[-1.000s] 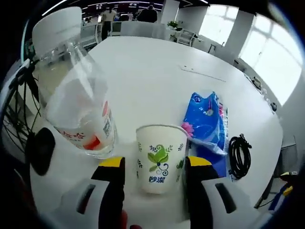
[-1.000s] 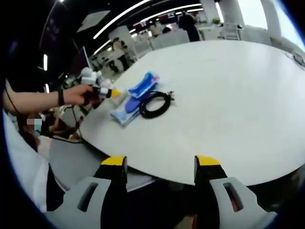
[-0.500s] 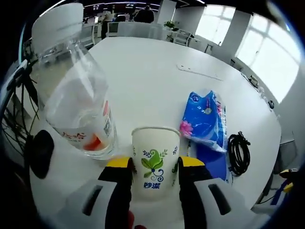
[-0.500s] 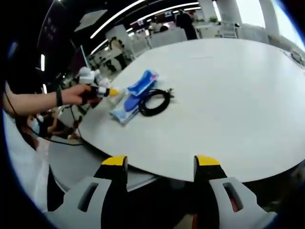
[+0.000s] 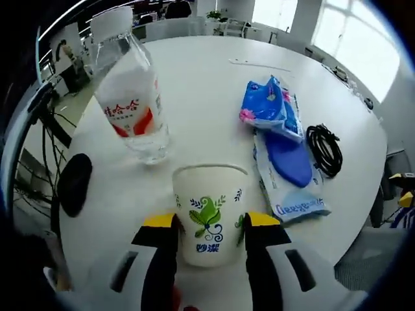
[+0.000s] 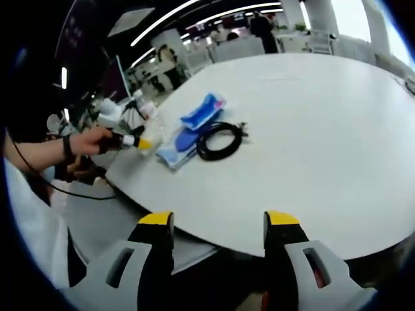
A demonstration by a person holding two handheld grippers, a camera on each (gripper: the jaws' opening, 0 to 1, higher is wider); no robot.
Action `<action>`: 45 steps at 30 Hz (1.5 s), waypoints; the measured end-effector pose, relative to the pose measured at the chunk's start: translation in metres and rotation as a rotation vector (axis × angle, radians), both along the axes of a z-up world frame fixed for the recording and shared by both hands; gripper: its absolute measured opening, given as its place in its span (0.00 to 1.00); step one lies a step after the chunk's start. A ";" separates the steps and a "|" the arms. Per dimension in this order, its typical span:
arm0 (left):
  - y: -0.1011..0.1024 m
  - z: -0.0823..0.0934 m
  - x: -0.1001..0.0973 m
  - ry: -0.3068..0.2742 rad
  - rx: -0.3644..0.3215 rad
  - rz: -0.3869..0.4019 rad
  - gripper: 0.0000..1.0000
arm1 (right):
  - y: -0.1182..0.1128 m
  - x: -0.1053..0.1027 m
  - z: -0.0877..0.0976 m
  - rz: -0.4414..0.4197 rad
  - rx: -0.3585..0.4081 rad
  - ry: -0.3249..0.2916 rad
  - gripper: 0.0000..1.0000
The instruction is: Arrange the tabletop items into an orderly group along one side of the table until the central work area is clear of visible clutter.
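Bottle point(image 5: 133, 97) ahead-left — table point(image 6: 324, 129) centre seemingly open.

Matt paper cup point(image 5: 209, 217), clear glossy plastic bottle point(image 5: 133, 97), smooth white table point(image 5: 194, 84)

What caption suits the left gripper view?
Tongs grip a paper cup beside a water bottle and blue packets.

- The left gripper point(image 5: 202, 227) has its yellow-tipped fingers point(image 5: 160, 223) pressed against a paper cup point(image 5: 209, 214).
- The right gripper point(image 6: 211, 223) holds its fingers wide apart, gripping nothing.
- The person's hand point(image 6: 97, 139) grips the left gripper, arm outstretched.
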State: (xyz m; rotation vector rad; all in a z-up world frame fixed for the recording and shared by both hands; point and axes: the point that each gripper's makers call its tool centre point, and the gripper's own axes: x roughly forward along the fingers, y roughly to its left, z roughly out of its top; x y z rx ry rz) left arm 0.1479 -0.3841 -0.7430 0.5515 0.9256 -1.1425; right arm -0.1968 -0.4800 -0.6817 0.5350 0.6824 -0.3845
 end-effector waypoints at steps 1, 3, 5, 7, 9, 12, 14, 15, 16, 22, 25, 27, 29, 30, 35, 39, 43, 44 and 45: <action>0.004 -0.001 -0.002 0.000 0.002 0.000 0.40 | 0.001 0.000 0.000 0.002 0.000 0.000 0.54; 0.013 -0.002 -0.005 -0.013 0.001 -0.003 0.40 | 0.002 0.002 -0.001 0.010 0.000 0.001 0.54; 0.020 -0.002 -0.007 -0.030 0.005 -0.009 0.40 | 0.004 0.003 -0.002 0.017 0.002 0.004 0.54; 0.027 -0.002 -0.010 -0.032 0.006 -0.006 0.40 | 0.006 0.003 -0.003 0.023 0.003 0.005 0.54; 0.032 -0.002 -0.011 -0.032 0.006 -0.002 0.40 | 0.008 0.005 -0.004 0.025 0.006 0.001 0.54; 0.040 -0.003 -0.014 -0.023 0.006 0.007 0.40 | 0.011 0.006 -0.005 0.035 0.008 0.004 0.54; 0.044 -0.004 -0.016 -0.021 0.008 0.011 0.40 | 0.012 0.007 -0.006 0.038 0.009 0.004 0.54; 0.046 -0.004 -0.018 -0.021 0.009 0.011 0.40 | 0.013 0.008 -0.005 0.042 0.010 0.003 0.54; 0.048 -0.005 -0.019 -0.021 0.012 0.009 0.40 | 0.014 0.009 -0.005 0.045 0.009 0.002 0.54; 0.054 -0.010 -0.024 -0.015 0.022 0.003 0.41 | 0.015 0.018 -0.005 0.072 0.008 -0.004 0.54; 0.056 -0.016 -0.024 -0.010 0.027 0.000 0.41 | 0.015 0.022 -0.004 0.086 0.007 -0.007 0.54; 0.057 -0.016 -0.024 0.005 0.013 0.007 0.41 | 0.016 0.026 -0.003 0.098 0.007 -0.008 0.54; 0.059 -0.018 -0.026 0.023 0.006 0.014 0.40 | 0.016 0.031 -0.001 0.119 0.003 -0.010 0.54; 0.061 -0.018 -0.028 0.037 -0.005 0.025 0.40 | 0.016 0.033 -0.001 0.128 0.000 -0.009 0.54; 0.071 -0.018 -0.039 0.079 -0.032 0.052 0.40 | 0.011 0.045 0.003 0.148 -0.006 -0.024 0.54; 0.075 -0.015 -0.047 0.111 -0.062 0.082 0.40 | 0.013 0.054 0.004 0.172 0.002 -0.041 0.53; 0.073 -0.007 -0.055 0.152 -0.109 0.118 0.40 | 0.018 0.063 0.006 0.201 0.012 -0.051 0.52; 0.072 -0.006 -0.056 0.154 -0.115 0.117 0.40 | 0.020 0.066 0.006 0.212 0.014 -0.053 0.52; 0.070 -0.002 -0.059 0.157 -0.127 0.113 0.40 | 0.021 0.069 0.006 0.220 0.014 -0.054 0.52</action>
